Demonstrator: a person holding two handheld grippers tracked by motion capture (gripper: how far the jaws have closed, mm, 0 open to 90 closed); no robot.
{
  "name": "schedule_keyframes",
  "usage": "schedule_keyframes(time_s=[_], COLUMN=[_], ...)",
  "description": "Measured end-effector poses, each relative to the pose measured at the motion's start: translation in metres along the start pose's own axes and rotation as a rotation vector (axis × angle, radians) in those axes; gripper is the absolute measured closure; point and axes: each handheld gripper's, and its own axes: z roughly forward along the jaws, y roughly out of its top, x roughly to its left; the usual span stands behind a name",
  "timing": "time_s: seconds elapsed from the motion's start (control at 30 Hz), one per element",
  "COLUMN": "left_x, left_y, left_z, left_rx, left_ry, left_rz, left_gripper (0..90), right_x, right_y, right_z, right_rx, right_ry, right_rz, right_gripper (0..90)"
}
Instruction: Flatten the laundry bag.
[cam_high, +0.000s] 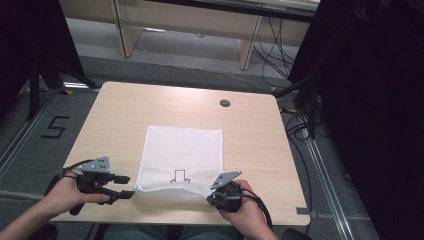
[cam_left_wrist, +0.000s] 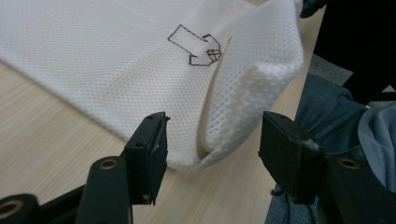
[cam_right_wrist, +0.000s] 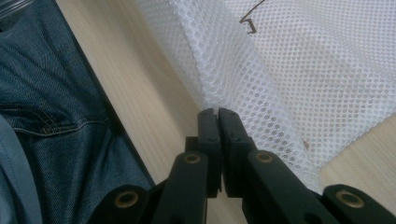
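A white mesh cloth (cam_high: 182, 150) lies flat on the wooden table (cam_high: 125, 115), with a small black outline drawing (cam_high: 180, 176) near its front edge. My right gripper (cam_high: 214, 196) is shut on the cloth's near right corner, and that edge is lifted and folded over (cam_right_wrist: 233, 70). In the right gripper view the jaws meet (cam_right_wrist: 217, 113) with mesh pinched between them. My left gripper (cam_high: 126, 186) stands open at the cloth's near left corner. Its own view has the folded corner (cam_left_wrist: 243, 107) lying between and just ahead of the spread fingers (cam_left_wrist: 149, 144), which do not touch it.
A round cable hole (cam_high: 225, 103) sits near the table's far edge. The table's front edge runs just under both hands, with the person's jeans (cam_right_wrist: 56, 116) below it. Cables (cam_high: 280, 45) and dark stands crowd the floor at the right.
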Motion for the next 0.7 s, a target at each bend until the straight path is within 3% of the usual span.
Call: schedule_keyframes(time_s=[0.17, 0.23, 0.3, 0.43, 0.63, 0.7], left_x=[0.014, 0.019, 0.024, 0.025, 0.024, 0.023], left_y=[0.003, 0.006, 0.013, 0.022, 0.036, 0.04], left_z=[-0.01, -0.01, -0.002, 0.012, 0.044, 0.053], left_rx=[-0.016, -0.016, -0.003, 0.017, 0.098, 0.107], left_ry=[0.052, 0.084, 0.122, 0.119, 0.116, 0.107], left_rz=[-0.026, -0.05, -0.035, -0.033, 0.032, 0.044], left_gripper=[43.4, 44.2, 45.0, 44.7, 44.3, 44.3], right_x=[0.003, 0.003, 0.004, 0.004, 0.006, 0.007], right_y=[-0.001, -0.001, -0.002, -0.002, -0.003, -0.003], right_z=[0.002, 0.002, 0.002, 0.002, 0.002, 0.001], right_rx=[0.005, 0.016, 0.023, 0.03, 0.037, 0.045], right_ry=[0.02, 0.009, 0.011, 0.008, 0.024, 0.027], right_rz=[0.013, -0.009, -0.001, -0.004, -0.026, -0.013], right_gripper=[89.3, 89.2, 89.2, 89.1, 89.0, 88.9])
